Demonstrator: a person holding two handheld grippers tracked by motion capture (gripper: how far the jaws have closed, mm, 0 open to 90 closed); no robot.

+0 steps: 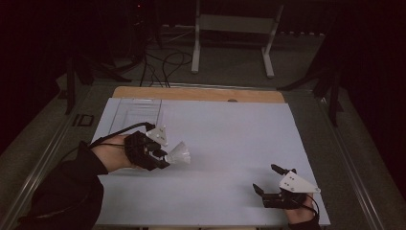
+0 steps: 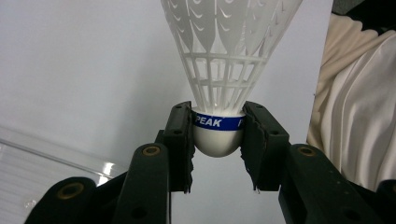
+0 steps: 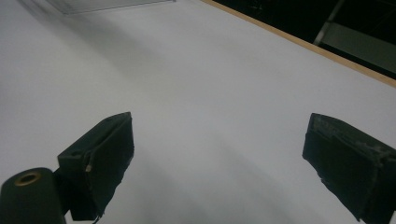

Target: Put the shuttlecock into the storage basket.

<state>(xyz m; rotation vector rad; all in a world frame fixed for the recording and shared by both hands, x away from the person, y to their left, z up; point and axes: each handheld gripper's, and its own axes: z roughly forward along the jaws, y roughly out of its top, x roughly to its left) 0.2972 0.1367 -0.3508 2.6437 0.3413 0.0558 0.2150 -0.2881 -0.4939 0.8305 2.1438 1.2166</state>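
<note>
White plastic shuttlecock point(image 1: 178, 155) held above the surface point(image 1: 230, 143), just right of the clear tray point(image 1: 136, 112); left gripper point(image 1: 160, 155) carries it. Left gripper view: fingers point(image 2: 180, 140) clamped on the cork base; best to keep squeeze even, skirt untouched. Right gripper view: right gripper point(image 3: 219, 158) fingers wide apart, holding nothing.

White plastic shuttlecock point(image 2: 219, 93) with rounded white cork base: a blue band around the base carries the white capital letters "PEAK"; lettering past these is hidden.
</note>
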